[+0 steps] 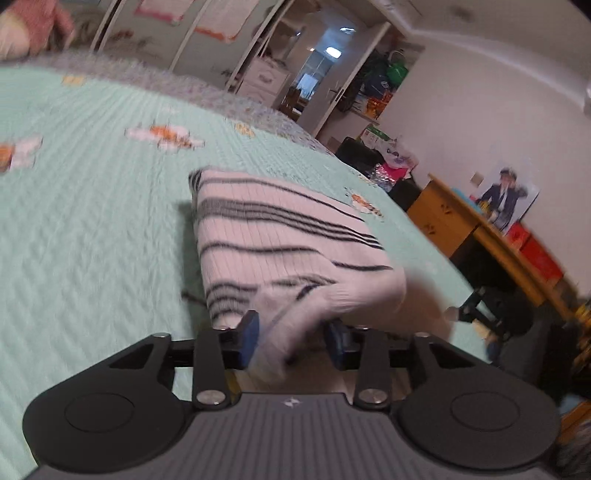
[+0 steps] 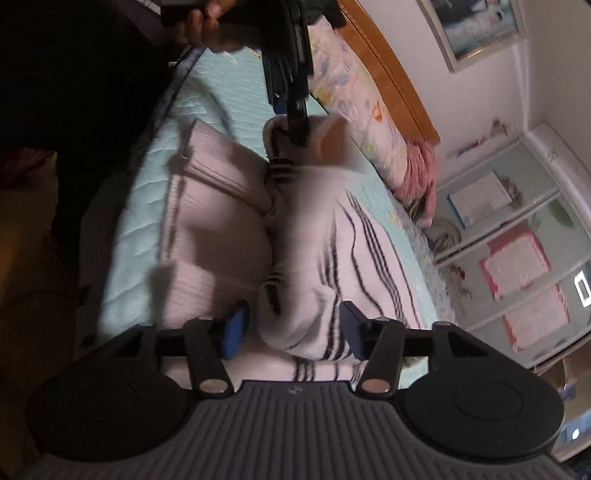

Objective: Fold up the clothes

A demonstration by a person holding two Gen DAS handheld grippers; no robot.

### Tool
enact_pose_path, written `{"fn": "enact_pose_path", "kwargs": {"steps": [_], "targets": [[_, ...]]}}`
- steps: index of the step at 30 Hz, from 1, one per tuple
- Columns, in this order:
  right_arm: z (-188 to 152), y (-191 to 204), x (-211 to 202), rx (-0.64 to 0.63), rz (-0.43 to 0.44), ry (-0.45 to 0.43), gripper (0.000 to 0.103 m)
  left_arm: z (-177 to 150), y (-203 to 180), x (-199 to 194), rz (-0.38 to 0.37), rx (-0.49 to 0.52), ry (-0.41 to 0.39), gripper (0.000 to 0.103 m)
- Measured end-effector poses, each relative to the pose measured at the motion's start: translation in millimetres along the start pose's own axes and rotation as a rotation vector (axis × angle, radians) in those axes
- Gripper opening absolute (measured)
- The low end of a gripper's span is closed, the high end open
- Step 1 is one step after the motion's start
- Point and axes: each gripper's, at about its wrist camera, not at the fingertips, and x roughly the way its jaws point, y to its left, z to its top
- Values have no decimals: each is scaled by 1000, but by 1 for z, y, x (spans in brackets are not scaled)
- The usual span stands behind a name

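A white ribbed sweater [image 1: 280, 236] with thin dark stripes lies partly folded on a mint quilted bedcover [image 1: 92, 221]. My left gripper [image 1: 293, 341] is shut on a thick bunch of its near edge, the cloth filling the gap between the blue pads [image 1: 249, 338]. In the right wrist view the sweater [image 2: 332, 240] runs across the bed, a plain white folded part at its left. My right gripper [image 2: 293, 330] is shut on a rolled striped edge. Farther up, the left gripper [image 2: 295, 129] holds the opposite end raised.
A floral pillow [image 2: 354, 99] and a wooden headboard [image 2: 391, 74] lie beyond the sweater, with a pink cloth [image 2: 421, 170] beside them. A hand [image 2: 207, 26] and dark clothing fill the upper left. A wooden desk [image 1: 461, 221] and wardrobe doors [image 2: 517, 240] stand past the bed's edge.
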Motion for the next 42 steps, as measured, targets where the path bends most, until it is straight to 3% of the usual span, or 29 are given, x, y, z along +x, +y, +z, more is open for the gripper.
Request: {"fn": "enact_pose_path", "kwargs": {"steps": [3, 5, 7, 10, 13, 16, 19, 22, 26, 29, 32, 34, 37, 38, 40, 41, 42], "targets": [[-5, -4, -11, 71, -23, 29, 58, -8, 14, -19, -58, -152, 21, 46], [-12, -18, -19, 249, -30, 70, 58, -14, 24, -33, -99, -259, 27, 48], [-19, -32, -28, 454, -33, 108, 58, -17, 24, -44, -87, -273, 54, 48], [-41, -64, -38, 932, 45, 70, 61, -22, 20, -56, 4, -284, 7, 52], [-76, -86, -25, 1472, 180, -3, 61, -13, 23, -54, 98, -345, -71, 61], [-90, -92, -4, 1739, 240, -37, 61, -2, 24, -33, 142, -417, -76, 64], [-85, -91, 8, 1802, 301, -50, 61, 4, 19, -12, 187, -415, -10, 64], [-82, -85, 14, 1835, 332, 4, 61, 1, 15, 3, 228, -403, 59, 64], [-86, -77, 22, 1910, 391, -10, 61, -1, 16, 10, 199, -457, 45, 64], [-90, -72, 30, 1976, 429, -15, 61, 4, 13, 12, 191, -446, 22, 63], [-96, -70, 34, 2039, 473, -14, 59, 9, 7, 18, 125, -401, 47, 61], [-99, -68, 37, 2069, 508, -22, 59, 10, 1, 18, 125, -338, 68, 60], [-98, -65, 42, 2082, 547, -38, 59, 11, 2, 28, 162, -330, 103, 59], [-97, -65, 44, 2076, 544, -39, 59, 11, 3, 30, 167, -339, 110, 55], [-90, -66, 47, 2030, 519, -28, 56, 14, 1, 30, 175, -327, 112, 36], [-87, -67, 48, 2008, 506, -22, 51, 16, -2, 30, 180, -310, 112, 15], [-84, -68, 50, 1987, 500, 6, 30, 19, -5, 30, 180, -291, 115, 15]]}}
